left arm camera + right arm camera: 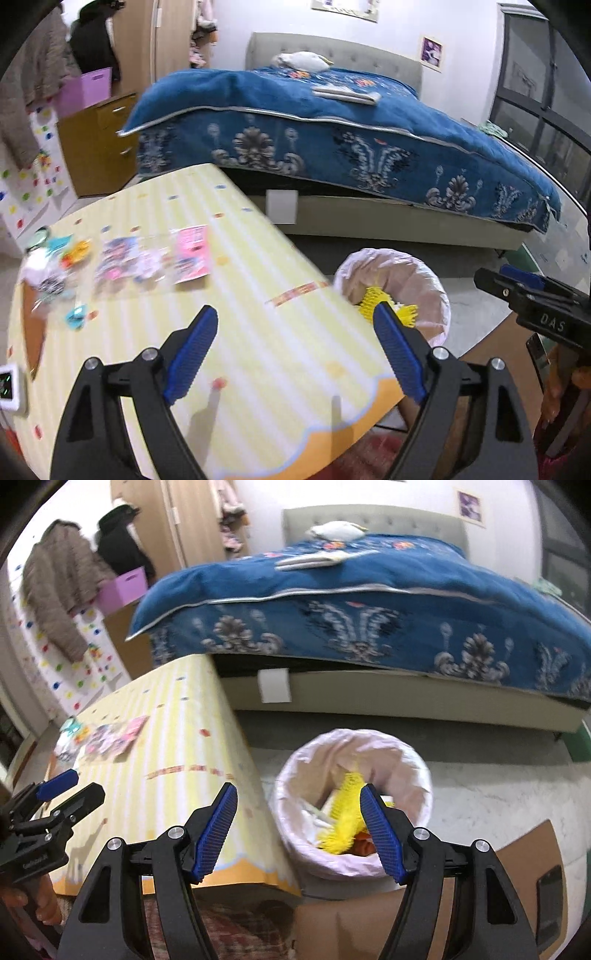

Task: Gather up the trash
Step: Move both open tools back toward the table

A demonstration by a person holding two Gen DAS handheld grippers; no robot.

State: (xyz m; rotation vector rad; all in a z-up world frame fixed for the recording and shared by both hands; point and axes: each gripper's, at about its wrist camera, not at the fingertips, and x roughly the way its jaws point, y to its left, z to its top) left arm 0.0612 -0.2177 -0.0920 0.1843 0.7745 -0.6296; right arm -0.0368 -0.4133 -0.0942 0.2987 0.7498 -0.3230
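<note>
A pile of wrappers and paper scraps lies on the far left of the yellow striped table; it also shows in the right wrist view. A bin with a pink liner stands on the floor right of the table and holds a yellow net piece and other trash; the bin also shows in the left wrist view. My left gripper is open and empty above the table's near right part. My right gripper is open and empty just above the bin's near edge.
A bed with a blue patterned cover stands behind the table and bin. A wooden drawer unit and a purple box are at the back left. Cardboard lies on the floor near the bin. A small white device sits at the table's left edge.
</note>
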